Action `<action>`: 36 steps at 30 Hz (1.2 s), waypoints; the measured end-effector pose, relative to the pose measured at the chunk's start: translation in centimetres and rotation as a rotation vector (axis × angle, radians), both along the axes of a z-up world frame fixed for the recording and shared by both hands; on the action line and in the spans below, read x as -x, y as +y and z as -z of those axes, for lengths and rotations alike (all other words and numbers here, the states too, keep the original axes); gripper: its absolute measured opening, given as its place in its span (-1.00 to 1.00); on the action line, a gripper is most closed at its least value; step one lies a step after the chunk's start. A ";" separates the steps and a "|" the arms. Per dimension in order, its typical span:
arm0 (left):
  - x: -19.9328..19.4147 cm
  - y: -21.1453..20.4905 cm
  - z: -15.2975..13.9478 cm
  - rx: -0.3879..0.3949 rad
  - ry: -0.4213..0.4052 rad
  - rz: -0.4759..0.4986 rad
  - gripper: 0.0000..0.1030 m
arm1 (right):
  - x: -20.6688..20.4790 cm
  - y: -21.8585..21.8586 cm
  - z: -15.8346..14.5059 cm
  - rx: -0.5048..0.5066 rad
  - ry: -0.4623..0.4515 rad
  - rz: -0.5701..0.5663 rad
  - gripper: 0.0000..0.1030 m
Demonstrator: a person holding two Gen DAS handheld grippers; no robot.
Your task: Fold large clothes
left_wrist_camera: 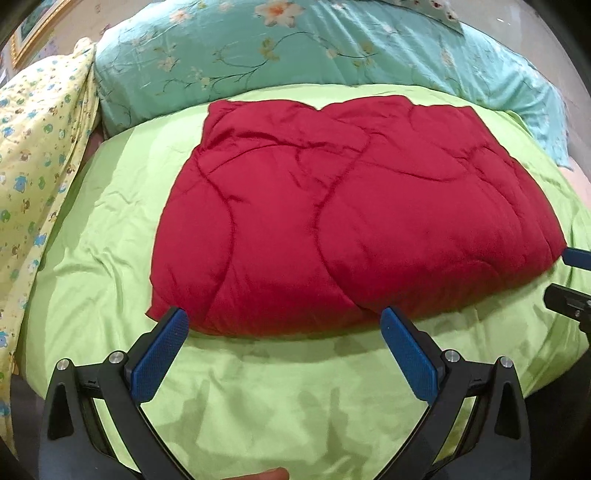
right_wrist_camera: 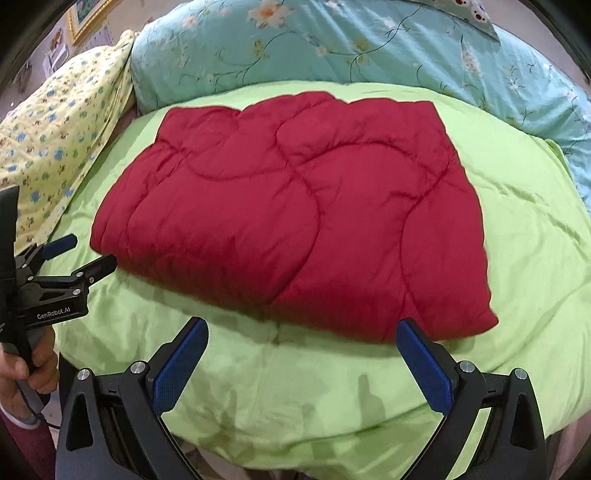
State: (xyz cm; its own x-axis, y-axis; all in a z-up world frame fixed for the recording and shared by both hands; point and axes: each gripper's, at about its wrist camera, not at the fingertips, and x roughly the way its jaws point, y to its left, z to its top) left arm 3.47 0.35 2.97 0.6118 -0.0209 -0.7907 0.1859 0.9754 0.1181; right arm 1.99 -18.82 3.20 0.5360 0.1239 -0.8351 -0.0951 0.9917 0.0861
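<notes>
A red quilted padded garment (left_wrist_camera: 343, 218) lies folded into a thick rectangle on a light green sheet (left_wrist_camera: 258, 387); it also shows in the right wrist view (right_wrist_camera: 295, 229). My left gripper (left_wrist_camera: 284, 325) is open and empty, its blue pads just short of the garment's near edge, toward its near left corner. It shows from the side in the right wrist view (right_wrist_camera: 88, 254), open, beside the garment's left corner. My right gripper (right_wrist_camera: 303, 339) is open and empty, just short of the near edge toward the right corner. Its tips show at the right edge of the left wrist view (left_wrist_camera: 569, 277).
A teal floral quilt (left_wrist_camera: 295, 48) is bunched along the far side of the bed. A yellow printed blanket (left_wrist_camera: 37, 155) lies at the left. The green sheet's near edge drops off below the grippers. A picture frame (right_wrist_camera: 88, 18) hangs at the far left.
</notes>
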 end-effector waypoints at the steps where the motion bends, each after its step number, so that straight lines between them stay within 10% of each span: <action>1: 0.4 -0.2 -0.1 -0.002 -0.005 0.005 1.00 | 0.2 0.2 0.0 0.002 0.002 0.001 0.98; 36: 1.7 -0.2 -0.9 0.000 -0.043 0.003 1.00 | 0.5 1.8 -0.8 0.022 -0.021 -0.006 0.98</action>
